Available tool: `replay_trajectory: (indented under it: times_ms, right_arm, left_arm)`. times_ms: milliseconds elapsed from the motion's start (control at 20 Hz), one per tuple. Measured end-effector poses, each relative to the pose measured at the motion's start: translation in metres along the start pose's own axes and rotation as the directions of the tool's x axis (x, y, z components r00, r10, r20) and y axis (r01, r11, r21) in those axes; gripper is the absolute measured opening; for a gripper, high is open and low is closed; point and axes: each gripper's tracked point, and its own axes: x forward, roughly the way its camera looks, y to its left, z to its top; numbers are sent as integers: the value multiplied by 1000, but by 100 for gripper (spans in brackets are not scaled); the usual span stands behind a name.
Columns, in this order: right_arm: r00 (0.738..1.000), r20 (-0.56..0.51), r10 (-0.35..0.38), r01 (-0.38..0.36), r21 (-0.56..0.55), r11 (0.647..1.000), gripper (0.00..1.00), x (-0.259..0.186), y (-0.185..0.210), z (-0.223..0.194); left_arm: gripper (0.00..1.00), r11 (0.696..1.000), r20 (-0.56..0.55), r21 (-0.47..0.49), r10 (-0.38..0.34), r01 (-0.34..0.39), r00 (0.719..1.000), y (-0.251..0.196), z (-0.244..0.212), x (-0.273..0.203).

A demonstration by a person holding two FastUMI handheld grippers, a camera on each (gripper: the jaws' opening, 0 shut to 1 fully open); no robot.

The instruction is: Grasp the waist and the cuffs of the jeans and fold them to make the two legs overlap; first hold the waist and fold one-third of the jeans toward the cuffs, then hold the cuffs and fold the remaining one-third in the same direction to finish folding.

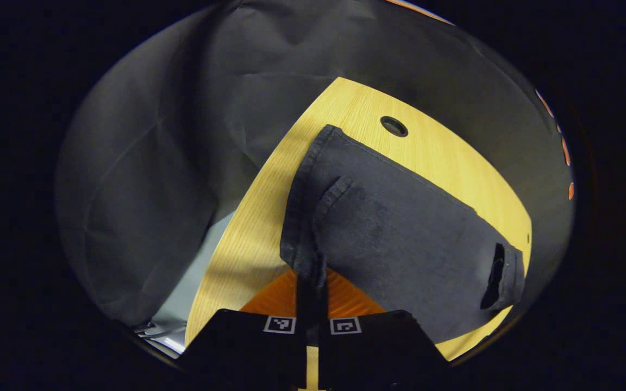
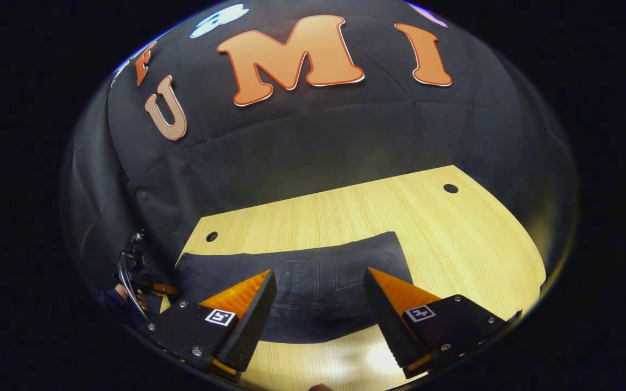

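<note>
Pinching a bunched edge of the jeans [image 1: 394, 239] between its two fingers, the left gripper [image 1: 311, 282] sits at the bottom centre of the left gripper view, its jaws drawn together on the dark cloth so that only a thin fold of fabric shows between them. From that pinch the jeans spread up and to the right across the middle of the frame, a seamed hem running along the upper edge and a dark slit-like opening near the lower right end. They lie on a light wooden table [image 1: 248, 239], whose bare top shows at the left of the cloth and along the upper right, where a round dark hole [image 1: 394, 126] sits just beyond the fabric. In the right gripper view, the right gripper [image 2: 318, 304] hangs at the bottom of the frame with its fingers well apart and nothing between them. Beyond and between the fingers the jeans [image 2: 313, 282] lie flat across the lower middle of the frame, stitched pocket seams visible on them. The table [image 2: 454, 239] stretches bare to the right and behind them, with one small hole [image 2: 450, 188] at the upper right and another [image 2: 212, 237] at the left.
</note>
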Motion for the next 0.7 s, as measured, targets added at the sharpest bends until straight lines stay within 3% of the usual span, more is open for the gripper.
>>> replay_trajectory:
  times_ms: [200, 450, 700]
  right_arm:
    - [1000, 6, -23, 23, 10, 1000, 97, -9, -5, 0]
    - [1000, 14, -14, 13, 16, 1000, 97, -15, 4, 2]
    - [999, 23, 23, -24, 14, 1000, 97, -16, 9, 10]
  left_arm:
    - [8, 993, 111, 12, -121, 121, 986, -16, 22, -28]
    - [8, 966, 209, 42, -260, 257, 943, -64, 45, -78]
    - [10, 952, 261, 88, -307, 294, 915, -79, 51, -114]
